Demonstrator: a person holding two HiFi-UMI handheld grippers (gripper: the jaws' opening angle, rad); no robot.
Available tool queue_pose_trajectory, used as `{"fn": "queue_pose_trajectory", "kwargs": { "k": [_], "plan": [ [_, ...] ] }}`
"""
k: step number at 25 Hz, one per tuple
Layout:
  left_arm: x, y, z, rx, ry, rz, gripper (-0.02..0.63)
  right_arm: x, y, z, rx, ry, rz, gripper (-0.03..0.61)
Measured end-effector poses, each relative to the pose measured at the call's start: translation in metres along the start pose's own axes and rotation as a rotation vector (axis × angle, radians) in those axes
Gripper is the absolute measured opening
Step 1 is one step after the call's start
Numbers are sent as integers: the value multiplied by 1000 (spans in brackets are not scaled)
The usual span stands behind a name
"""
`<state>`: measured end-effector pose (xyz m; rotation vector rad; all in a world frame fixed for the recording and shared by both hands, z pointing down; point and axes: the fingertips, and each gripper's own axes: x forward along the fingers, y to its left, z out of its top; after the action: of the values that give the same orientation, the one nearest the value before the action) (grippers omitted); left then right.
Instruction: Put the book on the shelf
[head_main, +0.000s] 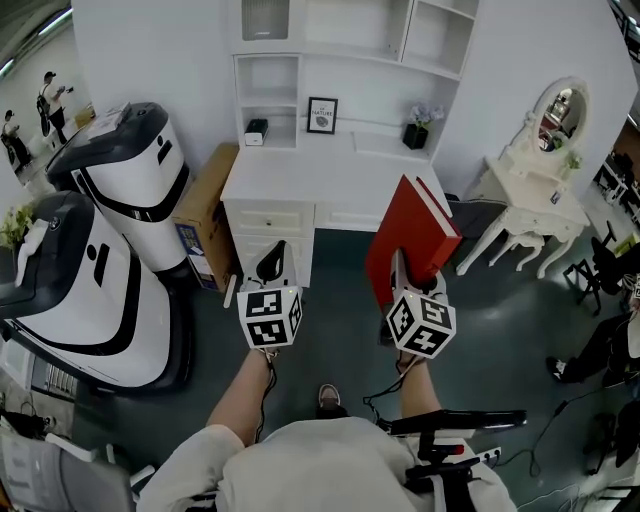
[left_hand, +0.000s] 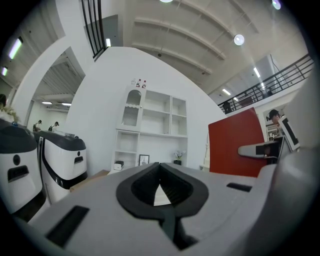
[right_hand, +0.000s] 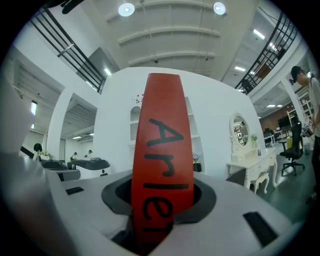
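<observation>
Head view: book (head_main: 412, 240), red, tilted upright, carried in the air off the desk's (head_main: 300, 175) front right corner by right gripper (head_main: 400, 268); left gripper (head_main: 272, 262) alongside, empty

Left gripper view: jaws together on nothing; shelf (left_hand: 155, 120) ahead, well apart

Right gripper view: jaws clamped across the covers at the lettered spine's lower end

Handling, as judged: hold the clamp firm, carry level, choose an open bay tall enough, enter bottom edge first, steer clear of frame (head_main: 322, 115) and plant (head_main: 416, 130) at the desk's back edge
</observation>
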<state>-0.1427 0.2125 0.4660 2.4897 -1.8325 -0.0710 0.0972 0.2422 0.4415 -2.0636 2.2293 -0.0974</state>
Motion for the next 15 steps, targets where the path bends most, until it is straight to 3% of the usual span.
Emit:
{"fn": "queue_pose_trajectory", "kwargs": {
  "k": [15],
  "plan": [
    [130, -7, 21, 14, -13, 39, 8, 128, -58, 21, 2, 4, 36, 173]
  ]
}}
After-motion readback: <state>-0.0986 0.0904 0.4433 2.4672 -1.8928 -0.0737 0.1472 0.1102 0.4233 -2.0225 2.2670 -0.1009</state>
